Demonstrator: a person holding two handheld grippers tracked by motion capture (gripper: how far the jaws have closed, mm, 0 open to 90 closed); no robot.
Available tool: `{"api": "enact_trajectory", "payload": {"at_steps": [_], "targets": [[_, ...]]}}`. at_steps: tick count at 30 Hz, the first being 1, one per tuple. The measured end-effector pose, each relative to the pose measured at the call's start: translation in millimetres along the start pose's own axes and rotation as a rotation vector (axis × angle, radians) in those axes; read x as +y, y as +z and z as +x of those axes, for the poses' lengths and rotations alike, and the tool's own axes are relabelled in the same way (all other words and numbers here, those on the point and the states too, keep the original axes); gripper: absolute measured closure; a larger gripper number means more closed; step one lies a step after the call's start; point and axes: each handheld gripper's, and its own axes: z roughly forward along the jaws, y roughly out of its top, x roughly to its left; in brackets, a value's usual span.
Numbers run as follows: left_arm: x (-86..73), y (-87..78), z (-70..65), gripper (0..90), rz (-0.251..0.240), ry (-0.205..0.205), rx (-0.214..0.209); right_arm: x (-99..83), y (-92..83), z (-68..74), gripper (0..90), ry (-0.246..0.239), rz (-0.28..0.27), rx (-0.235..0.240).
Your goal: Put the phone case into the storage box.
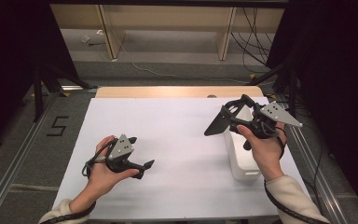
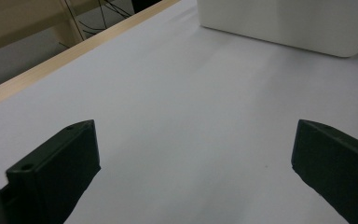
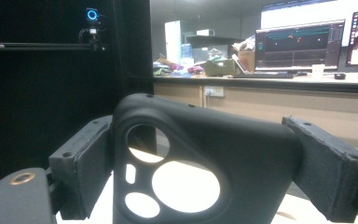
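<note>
The right gripper [image 1: 226,116] clamps a black phone case [image 3: 205,163] aloft above the white bin [image 1: 242,158], seemingly for handover, while the left gripper [image 1: 142,167] waits open-jawed, empty, low over the table [image 1: 168,121].

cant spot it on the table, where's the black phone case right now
The phone case is off the table, clamped between the right tongs, held up over the white box at the table's right side in the high view.

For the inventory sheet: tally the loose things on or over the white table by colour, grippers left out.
Black: 1, the phone case clamped in the right gripper
White: 1, the bin at the table's right side
Total: 2
</note>
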Motion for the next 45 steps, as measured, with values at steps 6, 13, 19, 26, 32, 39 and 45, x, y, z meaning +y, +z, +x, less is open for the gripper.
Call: {"api": "enact_trajectory", "payload": {"at_steps": [6,13,19,26,32,39,45], "targets": [[0.0,0.0,0.0,0.5,0.000,0.000,0.000,1.3,-1.2,-2.3,14.6,-0.001,-0.001,-0.008],[0.0,0.0,0.1,0.6,0.000,-0.001,0.000,2.9,-2.5,-4.6,14.6,0.001,-0.006,-0.018],[0.0,0.1,0.0,0.7,-0.001,-0.002,0.001,3.7,-3.5,-7.2,14.7,0.000,-0.006,-0.028],[-0.1,0.0,0.2,0.7,-0.001,-0.002,0.000,5.9,-4.9,-10.0,14.7,0.001,-0.015,-0.037],[0.0,-0.2,0.3,0.7,-0.002,-0.002,0.001,6.9,-6.0,-11.9,14.7,0.000,-0.015,-0.043],[0.2,-0.4,0.3,1.0,-0.006,-0.005,0.000,8.5,-7.8,-15.6,14.8,0.000,-0.019,-0.057],[0.3,-0.6,0.4,1.5,-0.010,-0.008,-0.003,9.6,-9.4,-18.9,14.7,-0.001,-0.017,-0.068]]}}
